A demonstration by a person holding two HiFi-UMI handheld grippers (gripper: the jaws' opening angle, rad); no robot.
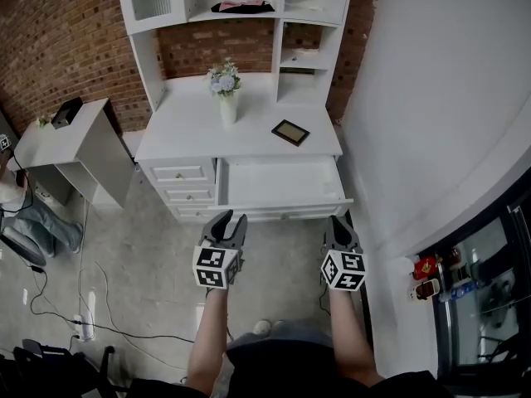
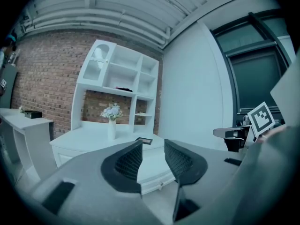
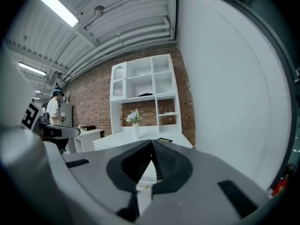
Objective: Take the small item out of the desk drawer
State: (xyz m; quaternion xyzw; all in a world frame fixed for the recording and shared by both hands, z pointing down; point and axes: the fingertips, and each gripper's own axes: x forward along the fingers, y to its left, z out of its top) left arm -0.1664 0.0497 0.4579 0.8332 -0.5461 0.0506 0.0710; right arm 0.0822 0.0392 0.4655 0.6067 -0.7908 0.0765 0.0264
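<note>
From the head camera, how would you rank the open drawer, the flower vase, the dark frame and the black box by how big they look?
1. The drawer, by far.
2. The vase with its flowers.
3. The frame and the box: too alike to rank.

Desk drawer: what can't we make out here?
- Small item: none shows in the open drawer, head view; too small, or behind its front panel.
- Drawer inside, both gripper views: hidden by the left gripper and right gripper bodies.
- Shelf bundle: too small to identify.
</note>
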